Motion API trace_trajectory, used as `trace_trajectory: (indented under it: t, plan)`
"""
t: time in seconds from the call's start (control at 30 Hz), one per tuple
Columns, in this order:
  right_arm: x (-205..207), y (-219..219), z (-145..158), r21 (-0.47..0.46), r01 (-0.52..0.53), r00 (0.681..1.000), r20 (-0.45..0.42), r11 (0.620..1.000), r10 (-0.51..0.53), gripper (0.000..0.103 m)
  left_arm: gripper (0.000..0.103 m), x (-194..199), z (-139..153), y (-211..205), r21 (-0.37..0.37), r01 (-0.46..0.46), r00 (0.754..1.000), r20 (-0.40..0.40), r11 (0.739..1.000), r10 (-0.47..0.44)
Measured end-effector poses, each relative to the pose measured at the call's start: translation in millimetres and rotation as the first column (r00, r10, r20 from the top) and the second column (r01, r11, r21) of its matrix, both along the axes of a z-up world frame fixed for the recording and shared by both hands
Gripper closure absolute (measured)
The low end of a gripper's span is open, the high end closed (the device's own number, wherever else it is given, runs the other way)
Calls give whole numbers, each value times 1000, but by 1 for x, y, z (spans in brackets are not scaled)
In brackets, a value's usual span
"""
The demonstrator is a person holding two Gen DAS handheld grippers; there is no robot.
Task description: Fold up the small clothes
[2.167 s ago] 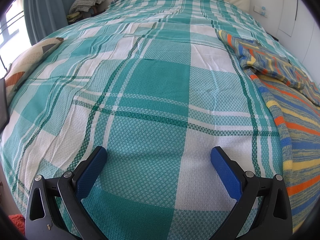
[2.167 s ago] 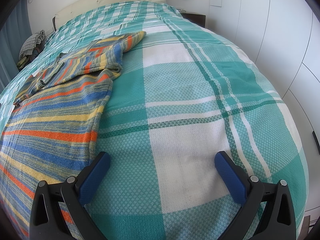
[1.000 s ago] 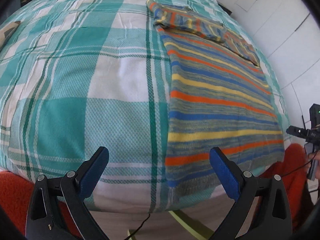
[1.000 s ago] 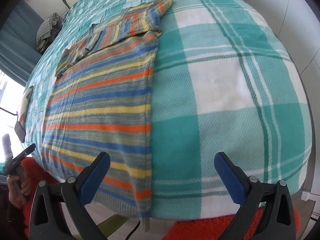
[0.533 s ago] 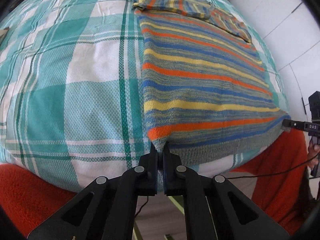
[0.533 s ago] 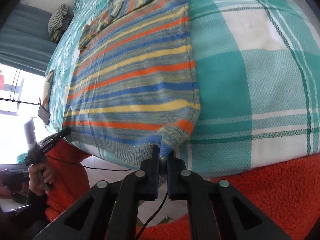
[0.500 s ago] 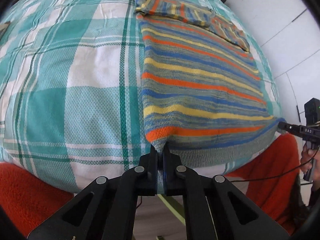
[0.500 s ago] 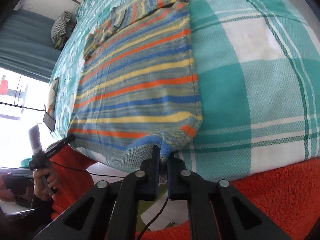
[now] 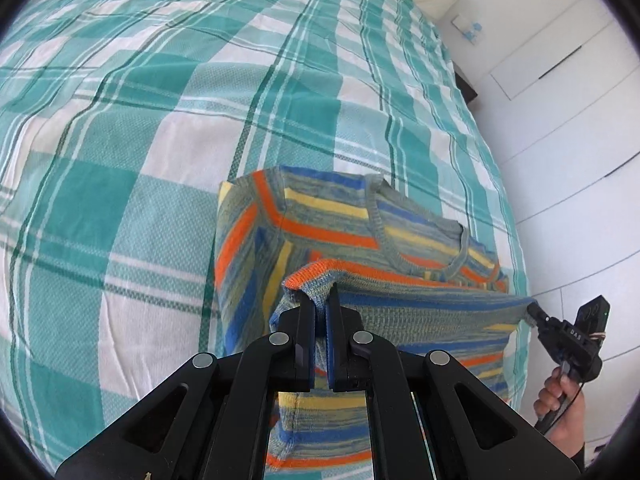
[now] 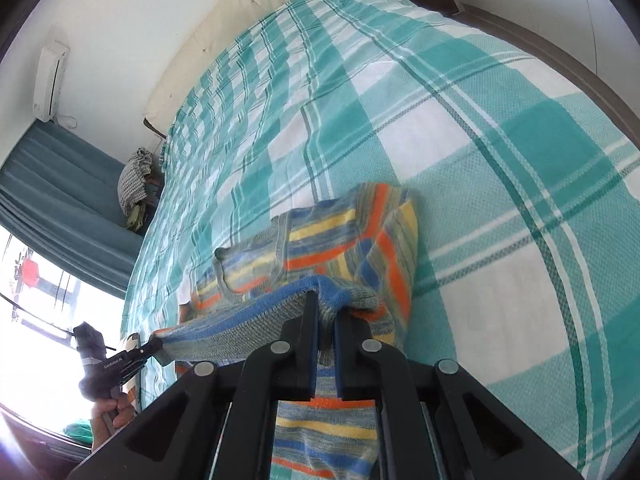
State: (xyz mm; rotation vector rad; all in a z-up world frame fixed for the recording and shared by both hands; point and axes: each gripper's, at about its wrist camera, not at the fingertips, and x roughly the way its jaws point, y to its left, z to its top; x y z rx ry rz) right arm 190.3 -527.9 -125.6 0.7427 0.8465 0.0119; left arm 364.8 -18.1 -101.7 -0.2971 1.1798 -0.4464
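Teal-and-white plaid bedspread (image 9: 160, 152), cream headboard (image 10: 224, 40), blue curtain (image 10: 60, 184), wall air conditioner (image 10: 50, 80), white wardrobe doors (image 9: 560, 128).

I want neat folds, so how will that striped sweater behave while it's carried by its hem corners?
Probably floppy: the striped sweater sags between the left gripper and the right gripper. The knit looks likely to stretch, so the fold could land crooked.

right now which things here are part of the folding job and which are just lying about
Part of the job:
- striped sweater, hem lifted toward its collar
- left gripper, shut on one hem corner
- right gripper, shut on the other corner
- checked bedspread, the folding surface

Lying about:
- bundle of cloth by the curtain
- wall air conditioner
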Motion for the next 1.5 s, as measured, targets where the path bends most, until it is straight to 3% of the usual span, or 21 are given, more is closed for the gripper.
trace_trajectory:
  t: [0.1,0.17,0.2,0.23,0.3,0.4,0.47,0.53,0.6,0.63,0.7,0.8,0.87,0.93,1.03,1.1,1.17,1.2,1.27,1.33,1.5]
  plan:
    - [38,-18,-24,88,49,998,30,995,-52,94,95,34,-15,-16,48,-59,998,20,997,58]
    - [53,-27,-41,117,121,992,24,986,-124,76,70,52,-25,-13,57,-121,993,9,991,120]
    - [57,-32,-45,130,141,989,27,981,-145,59,46,58,-26,-8,57,-157,988,15,986,156]
    - [61,-33,-47,128,156,986,31,979,-161,55,36,60,-24,-1,54,-192,981,30,980,191]
    - [60,-34,-36,100,159,984,71,982,-166,55,36,58,-16,14,17,-225,973,56,974,224]
    - [49,-19,-7,-6,73,990,119,997,-71,55,36,37,2,21,2,-173,977,124,985,171]
    - [43,6,6,-68,-58,991,116,996,66,55,36,10,10,12,-19,-53,984,167,998,56]
    - [43,37,5,-80,-219,972,72,972,225,52,27,-12,1,-14,-37,144,982,130,989,-138]
    - [58,73,-20,-57,-363,931,-57,930,360,51,27,-20,-22,-53,23,291,956,39,956,-292]
    - [71,88,-34,-47,-410,907,-126,911,402,51,32,-19,-31,-69,88,307,950,28,947,-311]
    - [102,110,-53,-90,-430,891,-204,898,406,51,35,2,-39,-89,163,248,966,34,955,-256]
    - [134,115,-44,-289,-284,957,-152,914,249,52,37,42,-35,-87,221,54,995,66,974,-70]
    - [136,108,-30,-278,-182,982,-90,943,164,52,37,49,-28,-74,225,-20,997,81,974,2]
    - [122,105,-14,-222,-171,985,-22,960,170,51,37,37,-20,-60,188,-7,994,109,982,-14]
    - [83,121,-2,-228,-319,946,-23,920,323,50,27,-20,-10,-55,179,142,967,183,973,-175]
    - [45,140,-12,-265,-422,905,-67,867,420,45,23,-67,-23,-56,248,242,938,187,938,-291]
    - [3,148,-38,-297,-480,877,-173,826,448,44,26,-101,-50,-47,366,252,943,115,896,-312]
    - [-21,144,-53,-311,-480,875,-242,820,420,44,33,-115,-56,-35,379,233,953,95,896,-288]
    - [-71,130,-63,-322,-435,895,-259,841,364,46,28,-141,-53,-2,343,163,973,98,925,-208]
    - [-113,120,-53,-318,-378,922,-212,869,323,43,13,-166,-44,20,303,102,984,108,948,-140]
    - [-169,101,-43,-349,-205,978,-113,914,176,35,10,-204,-35,30,326,23,985,157,945,-78]
